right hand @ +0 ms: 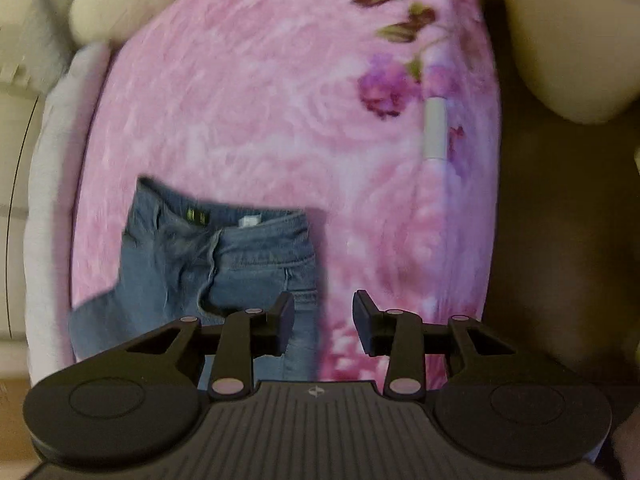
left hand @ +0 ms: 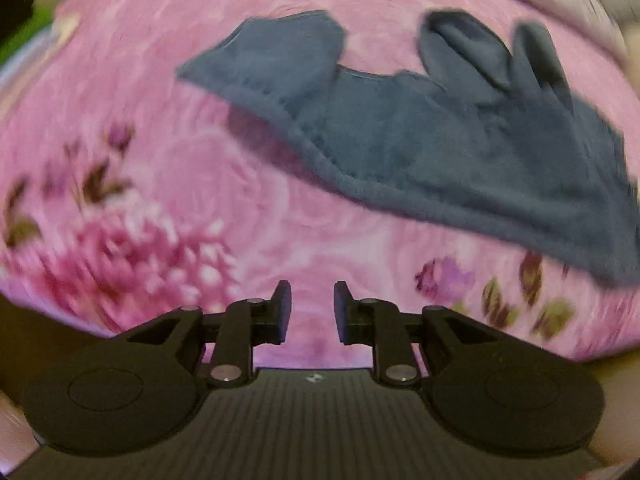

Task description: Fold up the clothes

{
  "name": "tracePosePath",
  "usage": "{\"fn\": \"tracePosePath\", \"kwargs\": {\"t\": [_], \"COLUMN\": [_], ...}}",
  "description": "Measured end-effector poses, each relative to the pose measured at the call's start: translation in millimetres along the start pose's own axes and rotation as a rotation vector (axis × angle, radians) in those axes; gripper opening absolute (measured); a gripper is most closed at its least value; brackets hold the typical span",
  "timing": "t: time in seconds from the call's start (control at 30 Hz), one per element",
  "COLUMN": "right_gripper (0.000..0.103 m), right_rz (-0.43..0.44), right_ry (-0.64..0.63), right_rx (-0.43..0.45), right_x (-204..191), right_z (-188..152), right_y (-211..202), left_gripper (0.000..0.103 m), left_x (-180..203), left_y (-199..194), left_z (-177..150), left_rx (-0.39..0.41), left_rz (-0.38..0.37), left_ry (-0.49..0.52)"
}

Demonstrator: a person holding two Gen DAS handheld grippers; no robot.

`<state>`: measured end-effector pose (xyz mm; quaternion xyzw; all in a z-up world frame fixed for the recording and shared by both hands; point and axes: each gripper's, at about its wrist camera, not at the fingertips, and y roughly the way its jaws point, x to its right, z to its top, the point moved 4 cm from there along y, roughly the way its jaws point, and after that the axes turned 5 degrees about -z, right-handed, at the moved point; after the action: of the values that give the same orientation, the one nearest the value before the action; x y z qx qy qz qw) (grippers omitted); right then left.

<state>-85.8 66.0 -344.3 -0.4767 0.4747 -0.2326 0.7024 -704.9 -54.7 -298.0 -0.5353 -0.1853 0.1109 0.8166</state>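
Rumpled blue denim jeans (right hand: 208, 264), floral pink blanket (right hand: 240, 100) (plush) — soft folds

Jeans (right hand: 208, 264) on pink floral bedspread (right hand: 248, 100)

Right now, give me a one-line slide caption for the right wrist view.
Open right gripper hovering over blue denim jeans, waistband up, lying on the pink floral blanket.

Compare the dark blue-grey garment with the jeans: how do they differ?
The garment is plain dark blue-grey soft cloth; the jeans are lighter, faded denim. The garment looks rumpled, with folds sticking up; the jeans lie flatter, waistband showing. The jeans have belt loops and a fly; the garment shows neither. Both rest on the pink floral cover.
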Motion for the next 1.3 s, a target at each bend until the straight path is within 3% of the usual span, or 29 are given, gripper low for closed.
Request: {"fn": "tracePosePath", "kwargs": {"t": [0.1,0.27,0.5,0.73,1.07,1.13,1.23,1.3], "right_gripper": [0.044,0.044,0.044,0.052,0.053,0.053,0.054,0.055], "right_rz": [0.064,0.078,0.017,-0.052,-0.062,-0.066,-0.074,-0.07], "right_ry": [-0.05,-0.073,-0.099,-0.136,-0.111,-0.111,-0.113,-0.113], "right_rx": [-0.017,-0.047,-0.034,0.008,0.062,0.067,0.073,0.075], "right_x": [-7,-10,-12,-25,-23,-24,-26,-28], "right_z": [-2,-10,-21,-21,-29,-30,-31,-32], "right_y": [13,26,40,60,59,59,58,56], "left_gripper": [0.02,0.023,0.027,0.035,0.041,0.003,0.003,0.003], "left_x": [-11,-45,-98,-156,-178,-175,-177,-188], "left_y": [10,19,40,83,144,141,115,77], "left_z": [21,64,107,155,199,205,210,211], "left_rx": [0.065,0.17,0.218,0.269,0.292,0.289,0.322,0.374], "left_rz": [-0.031,-0.09,-0.096,-0.124,-0.137,-0.158,-0.166,-0.123], "left_ry": [-0.132,-0.358,-0.502,-0.649,-0.698,-0.659,-0.58,-0.519]}}
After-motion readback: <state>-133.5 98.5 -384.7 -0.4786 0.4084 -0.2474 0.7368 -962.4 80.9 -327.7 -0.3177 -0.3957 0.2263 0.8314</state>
